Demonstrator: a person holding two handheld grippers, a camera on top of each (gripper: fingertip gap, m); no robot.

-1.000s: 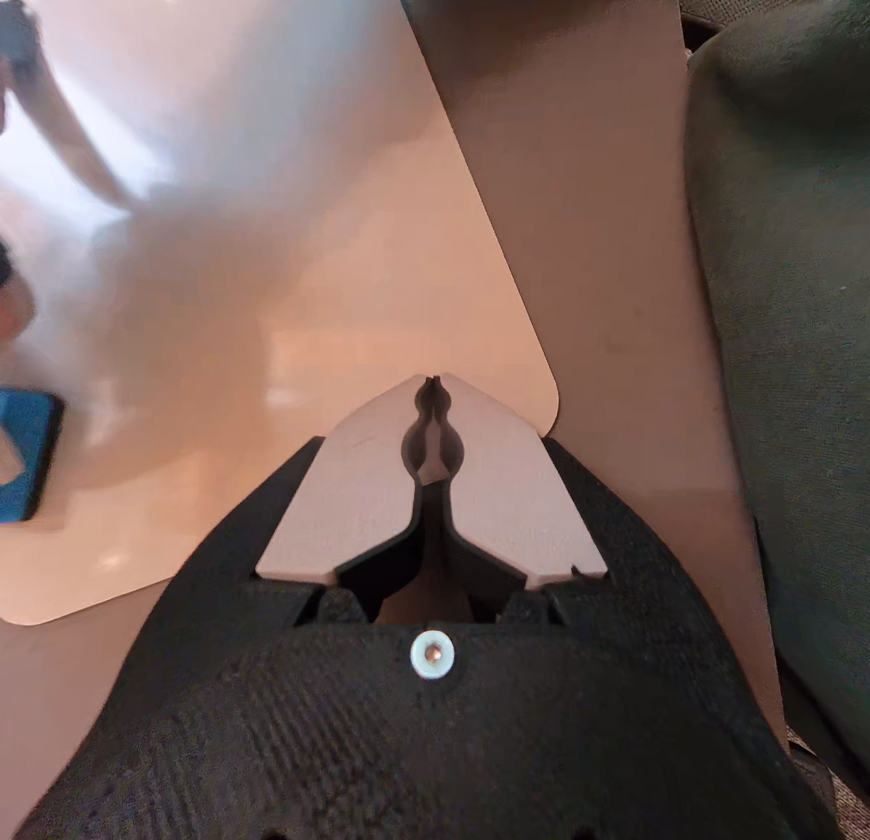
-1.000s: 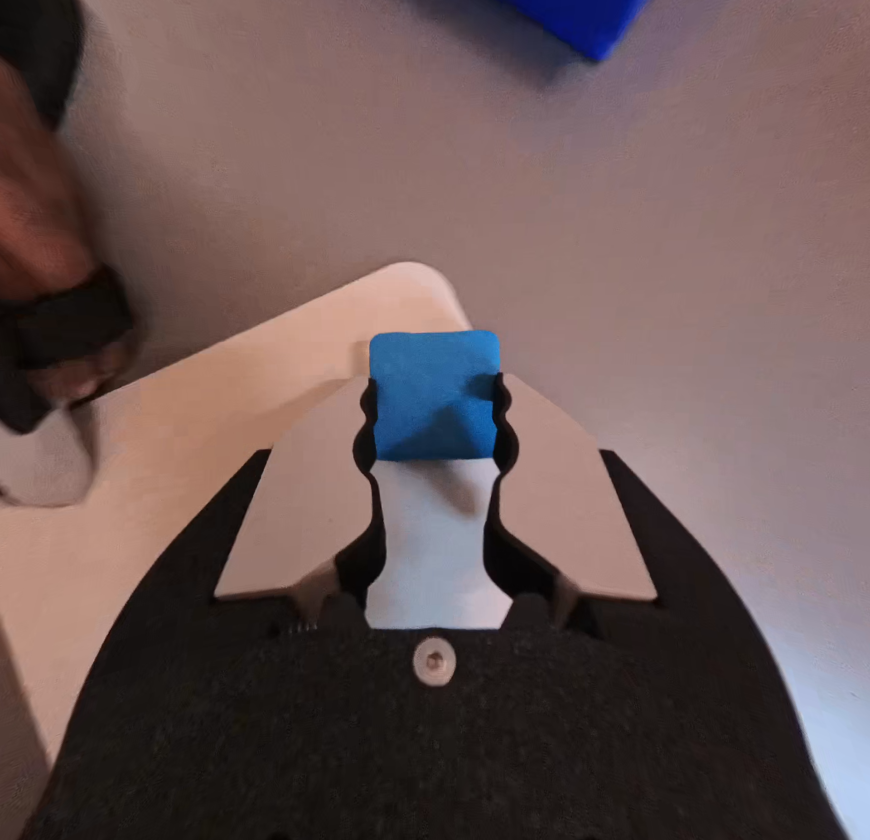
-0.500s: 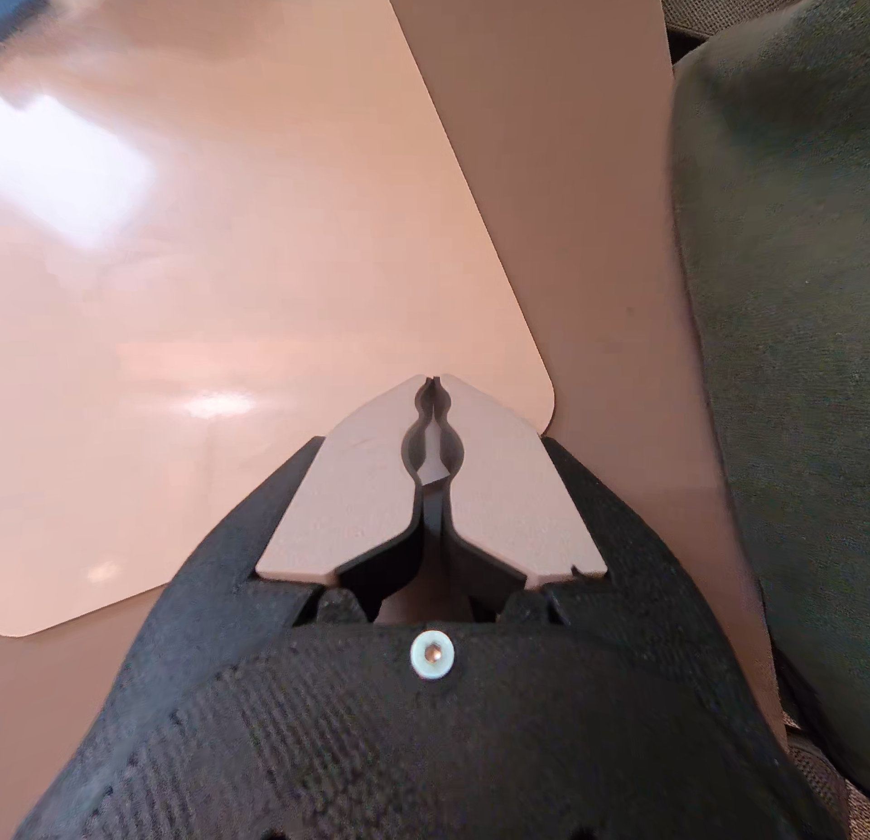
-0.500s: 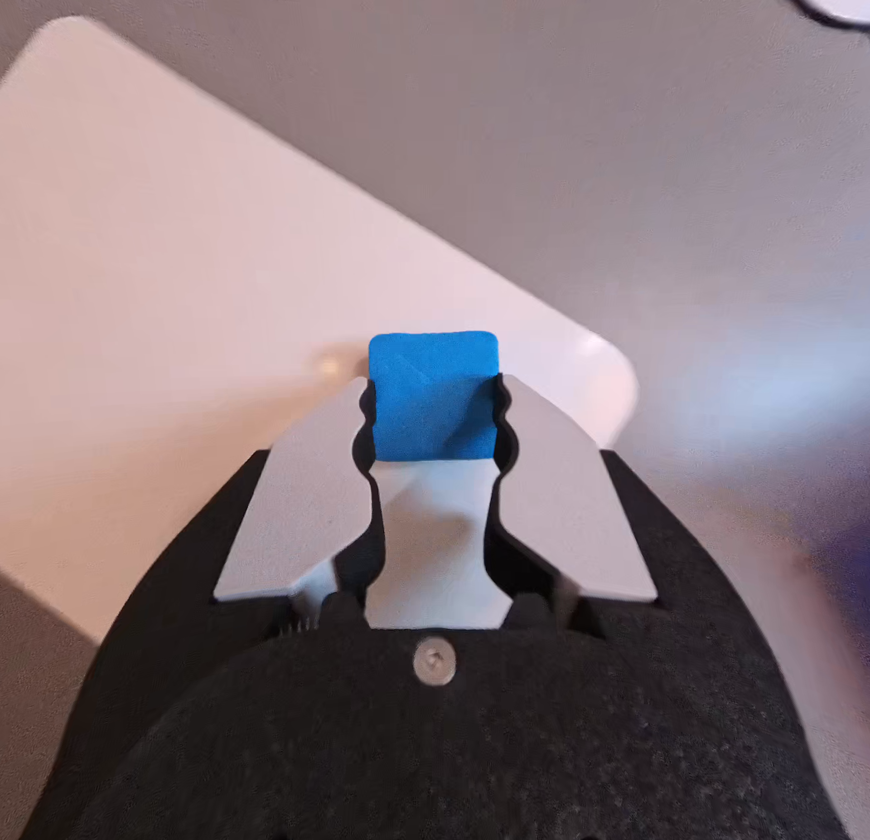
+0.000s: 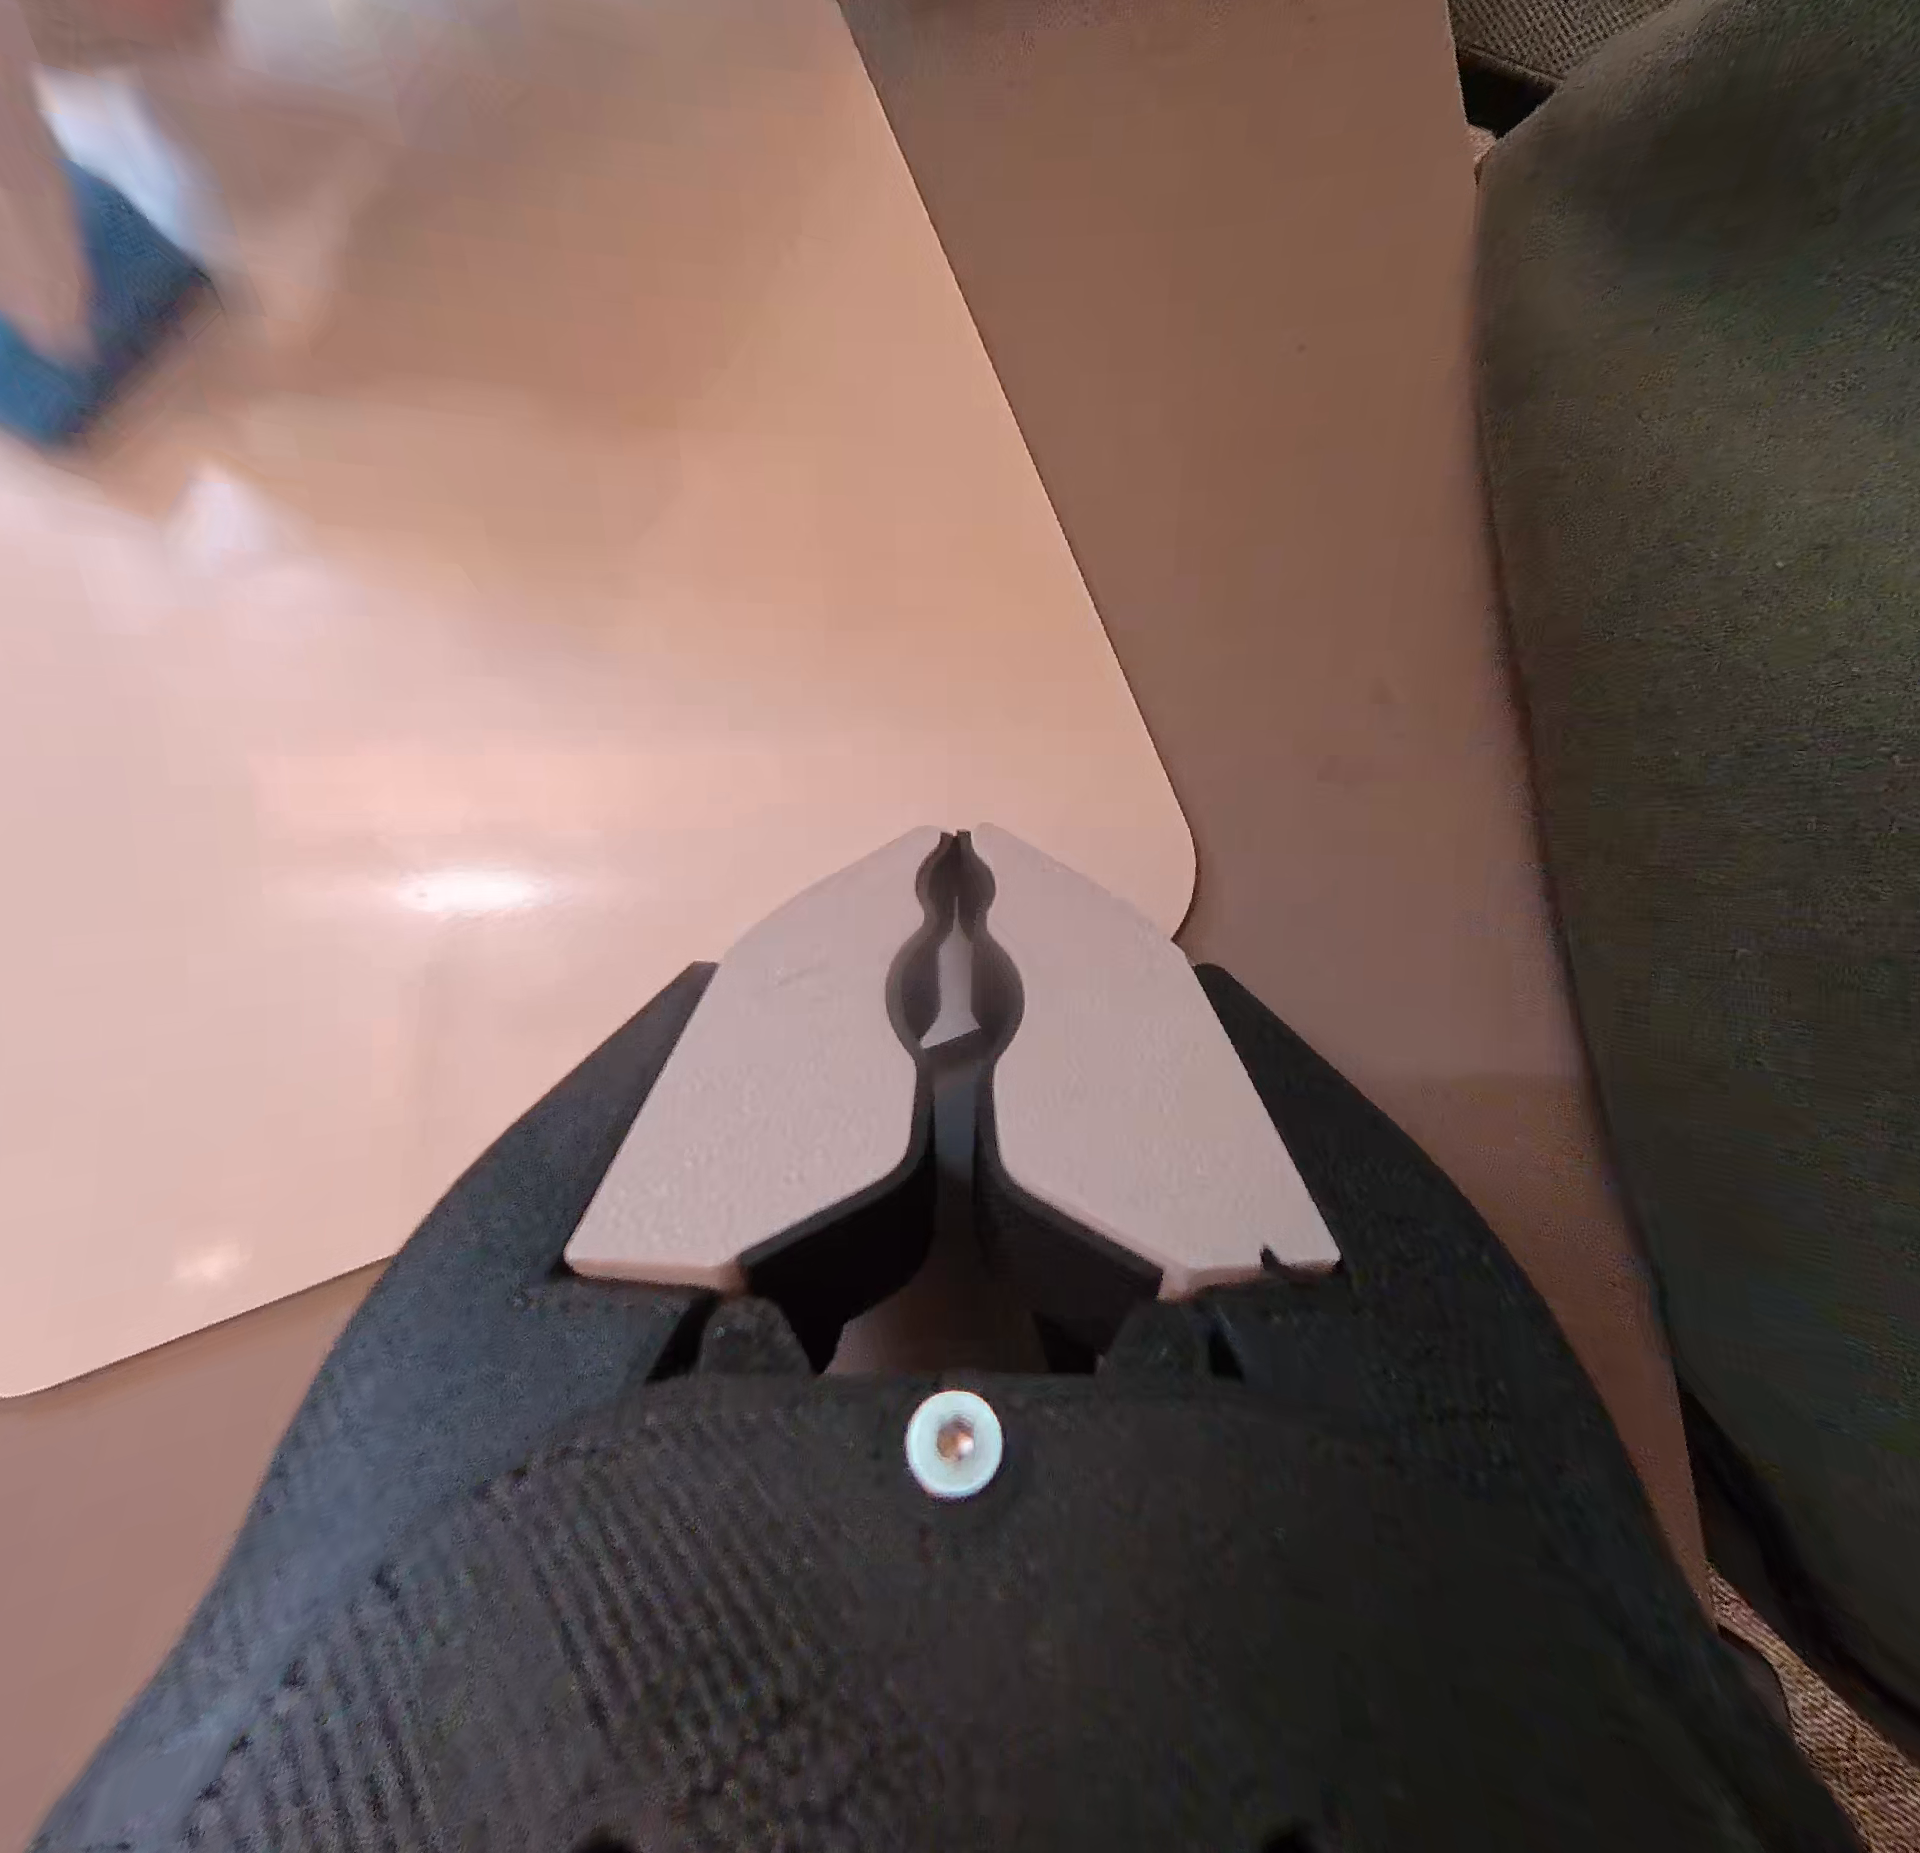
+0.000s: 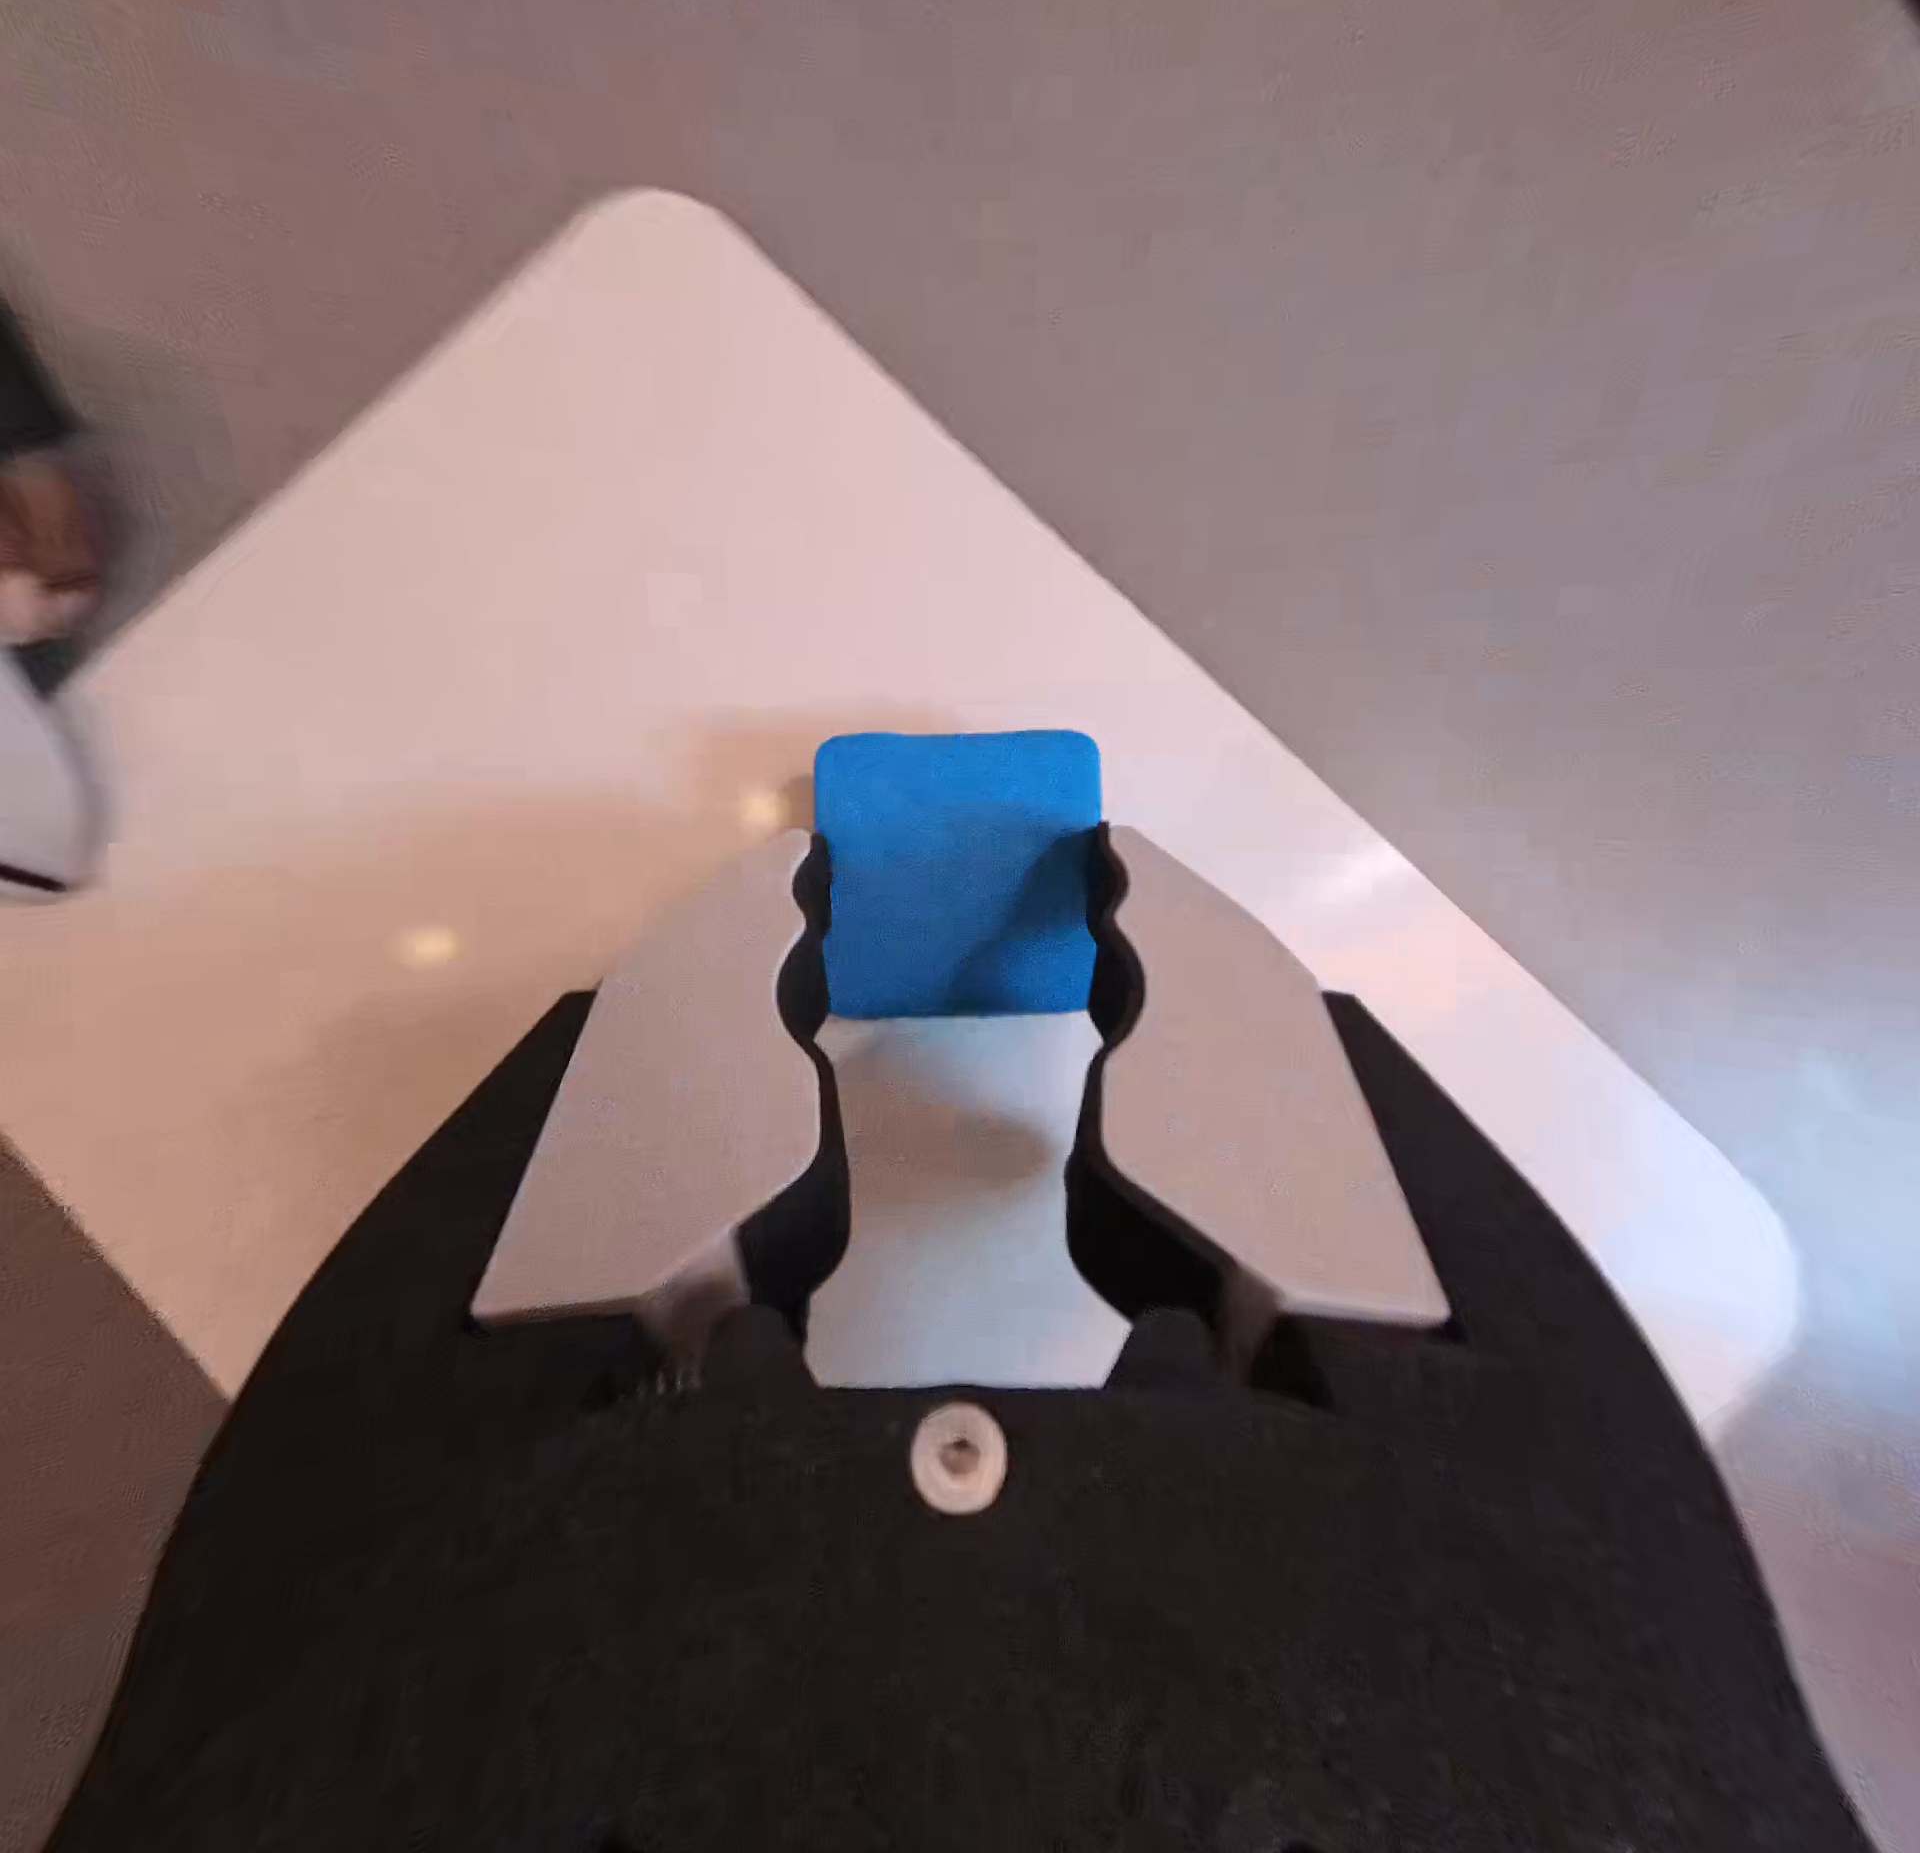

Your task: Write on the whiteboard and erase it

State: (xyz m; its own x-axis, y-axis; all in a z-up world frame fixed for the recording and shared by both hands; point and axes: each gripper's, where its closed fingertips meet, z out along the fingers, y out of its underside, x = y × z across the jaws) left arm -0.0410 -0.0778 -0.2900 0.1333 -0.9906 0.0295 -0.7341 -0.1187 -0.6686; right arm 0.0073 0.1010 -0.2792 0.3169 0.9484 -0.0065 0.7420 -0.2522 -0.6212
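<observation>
A glossy white whiteboard lies flat on the table; in the left wrist view no marks show on it. My right gripper is shut on a blue eraser and holds it against the board near its far corner. My left gripper is shut and empty, its fingertips resting on the board's near right corner. The eraser shows as a blurred blue patch at the far left of the left wrist view.
A dark green cushion or garment fills the right side of the left wrist view past the table edge. The grey table top surrounds the board. A blurred hand and white object sit at the board's left edge.
The right gripper with the eraser has swept across the board: from one corner a second ago, past another, to the middle near the far corner now. The left gripper has held still.
</observation>
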